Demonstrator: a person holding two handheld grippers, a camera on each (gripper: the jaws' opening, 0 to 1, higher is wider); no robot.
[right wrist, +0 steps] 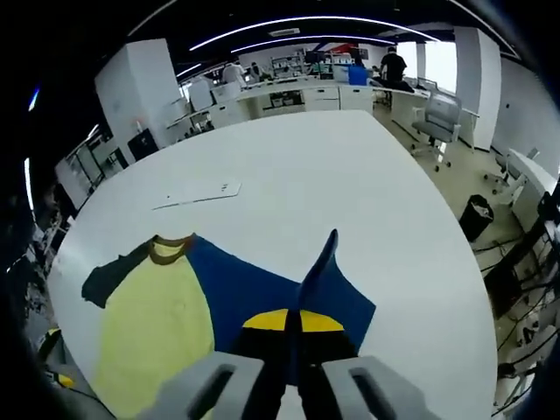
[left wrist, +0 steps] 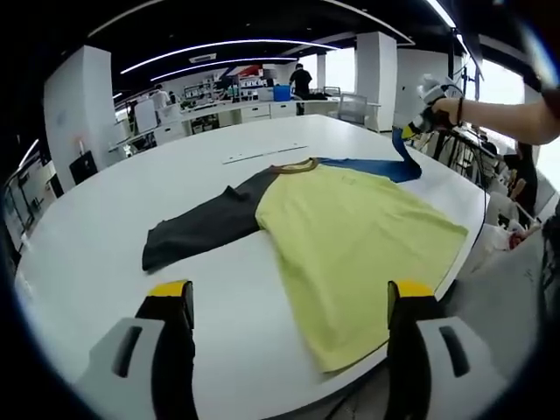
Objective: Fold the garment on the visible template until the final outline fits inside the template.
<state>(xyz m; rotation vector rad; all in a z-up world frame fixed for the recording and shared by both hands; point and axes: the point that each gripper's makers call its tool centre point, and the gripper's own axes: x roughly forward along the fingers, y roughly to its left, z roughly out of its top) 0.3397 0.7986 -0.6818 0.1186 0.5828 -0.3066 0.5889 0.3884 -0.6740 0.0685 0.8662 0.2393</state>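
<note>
yellow raglan t-shirt lies flat on the white table, dark grey sleeve out at 9 o'clock, brown collar at 12 in the left gripper view. right gripper is clamped on the blue sleeve cuff w/ the cloth lifted off the table, prob. to swing it across the body for the 1st fold. left gripper hangs spread wide & empty near the hem, likely waiting; no template outline i can make out.
</note>
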